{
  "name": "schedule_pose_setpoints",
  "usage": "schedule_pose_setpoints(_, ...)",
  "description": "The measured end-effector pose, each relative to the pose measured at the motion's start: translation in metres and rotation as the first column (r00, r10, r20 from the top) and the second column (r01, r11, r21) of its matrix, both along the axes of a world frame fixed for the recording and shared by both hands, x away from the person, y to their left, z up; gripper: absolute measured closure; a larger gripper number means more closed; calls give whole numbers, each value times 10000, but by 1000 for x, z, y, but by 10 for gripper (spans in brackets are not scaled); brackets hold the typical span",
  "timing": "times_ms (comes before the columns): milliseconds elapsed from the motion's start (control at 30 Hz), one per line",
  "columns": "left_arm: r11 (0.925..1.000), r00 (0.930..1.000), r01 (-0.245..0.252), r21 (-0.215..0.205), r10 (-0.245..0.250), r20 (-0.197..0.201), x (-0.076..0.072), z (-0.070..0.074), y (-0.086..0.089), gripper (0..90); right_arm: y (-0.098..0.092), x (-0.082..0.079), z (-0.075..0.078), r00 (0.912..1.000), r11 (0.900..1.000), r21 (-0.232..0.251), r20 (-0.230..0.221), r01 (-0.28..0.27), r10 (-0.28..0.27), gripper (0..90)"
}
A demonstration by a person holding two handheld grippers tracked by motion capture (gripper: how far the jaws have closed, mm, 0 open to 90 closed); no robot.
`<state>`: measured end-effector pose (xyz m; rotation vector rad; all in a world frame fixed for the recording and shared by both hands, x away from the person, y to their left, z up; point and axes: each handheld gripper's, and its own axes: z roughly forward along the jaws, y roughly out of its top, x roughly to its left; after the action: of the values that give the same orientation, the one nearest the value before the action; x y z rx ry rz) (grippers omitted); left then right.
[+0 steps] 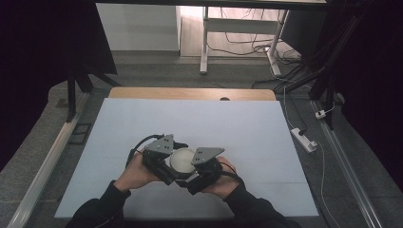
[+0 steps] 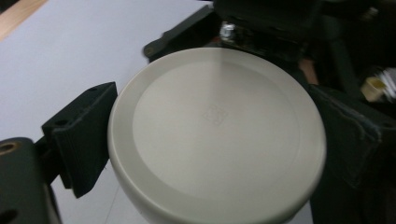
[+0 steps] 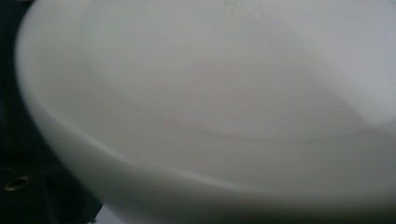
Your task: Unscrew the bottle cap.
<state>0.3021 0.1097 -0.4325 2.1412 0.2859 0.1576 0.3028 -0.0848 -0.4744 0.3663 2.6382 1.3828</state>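
A round off-white lidded container (image 1: 181, 160) is held just above the near middle of the white table top (image 1: 190, 118), between my two grippers. In the left gripper view its flat top (image 2: 217, 126) carries a small embossed square, and my left gripper (image 2: 215, 135) is shut on its rim, one black jaw on each side. My left gripper (image 1: 166, 161) comes at it from the left, my right gripper (image 1: 196, 168) from the right. In the right gripper view the container (image 3: 224, 102) sits blurred and very close; one dark jaw shows at the lower left, the other is hidden.
The white board covers a wooden table whose back edge (image 1: 190, 93) shows. A power strip (image 1: 304, 139) and cables lie on the floor to the right. Black stand legs (image 1: 76, 90) rise at the left, and a white desk frame (image 1: 205, 42) stands behind.
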Motion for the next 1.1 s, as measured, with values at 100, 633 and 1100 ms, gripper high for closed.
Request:
schedule_pose_setpoints(100, 9956, 9956, -942, 2, 942, -13, -3, 0, -6, 78, -1, 3, -1, 9989, 9989, -76, 76, 462, -462, 68)
schedule_pose_setpoints(633, 9967, 9974, -720, 362, 719, 52, -8, 12, -7, 0, -3, 3, 0, 9985, 9985, 26, 19, 539, -539, 68)
schedule_pose_setpoints(1100, 9840, 9839, 1773, 159, -1776, 185, -6, 10, 7, 71, 1, -7, 4, 9912, 9904, 463, -180, -1300, 1310, 68)
